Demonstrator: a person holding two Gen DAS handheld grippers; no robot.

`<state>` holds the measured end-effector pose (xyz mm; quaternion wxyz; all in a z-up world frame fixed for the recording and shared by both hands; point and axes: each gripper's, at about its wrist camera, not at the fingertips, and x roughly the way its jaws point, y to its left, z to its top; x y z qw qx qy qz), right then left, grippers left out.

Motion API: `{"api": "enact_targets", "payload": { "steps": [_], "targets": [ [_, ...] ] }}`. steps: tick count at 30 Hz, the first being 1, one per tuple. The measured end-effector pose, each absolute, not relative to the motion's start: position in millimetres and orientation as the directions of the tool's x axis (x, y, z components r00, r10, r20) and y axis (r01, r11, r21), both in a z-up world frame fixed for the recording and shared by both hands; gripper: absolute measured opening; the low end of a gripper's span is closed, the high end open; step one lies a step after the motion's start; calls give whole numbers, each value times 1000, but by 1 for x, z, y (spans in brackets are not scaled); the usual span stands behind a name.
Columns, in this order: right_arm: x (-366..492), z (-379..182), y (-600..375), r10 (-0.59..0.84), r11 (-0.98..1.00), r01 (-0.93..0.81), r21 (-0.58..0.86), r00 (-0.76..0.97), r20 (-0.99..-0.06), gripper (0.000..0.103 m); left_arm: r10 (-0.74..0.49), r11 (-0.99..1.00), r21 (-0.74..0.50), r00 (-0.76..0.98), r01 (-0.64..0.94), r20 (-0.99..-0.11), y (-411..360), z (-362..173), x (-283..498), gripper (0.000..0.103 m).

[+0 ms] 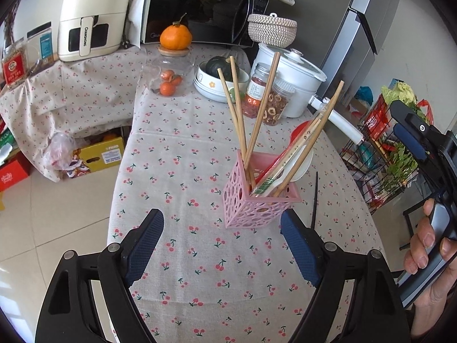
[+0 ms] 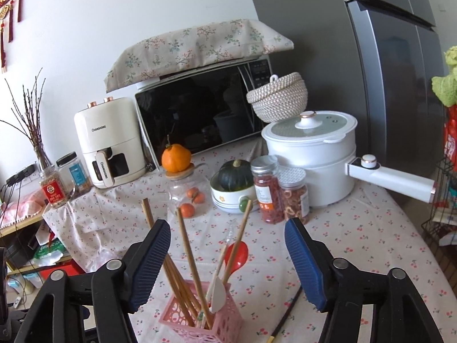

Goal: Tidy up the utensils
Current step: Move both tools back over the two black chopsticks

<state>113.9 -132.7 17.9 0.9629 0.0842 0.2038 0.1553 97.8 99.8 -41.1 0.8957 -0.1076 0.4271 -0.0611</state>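
From the left wrist, the left hand-held gripper hangs wide apart and empty over the cherry-print tabletop. Just beyond it stands the pink utensil holder, holding wooden chopsticks, a red spoon and a white spoon. A dark chopstick lies on the tabletop to the holder's right.

From the right wrist, the right hand-held gripper gapes empty above the holder; the dark chopstick lies to its right.

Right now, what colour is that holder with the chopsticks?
Pink, with round cut-outs: the holder shows best in the left wrist view.
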Motion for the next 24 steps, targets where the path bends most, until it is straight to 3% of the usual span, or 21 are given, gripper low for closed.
{"api": "enact_targets", "payload": {
  "steps": [9,13,19,24],
  "targets": [
    [124,-7,-176,248,964,-161,214,835,-491,92,-177,979,-203,582,20,-794,88,-57,102,94],
    [135,-29,-189,185,979,-99,176,791,-583,94,-150,985,-172,586,18,-797,83,-63,103,103],
    [160,-72,-210,132,980,28,198,653,-746,94,-153,985,-174,577,20,-802,78,-71,104,103],
    [177,-103,-219,105,976,102,191,548,-830,94,-163,983,-182,582,26,-796,75,-76,103,103]
  ]
}}
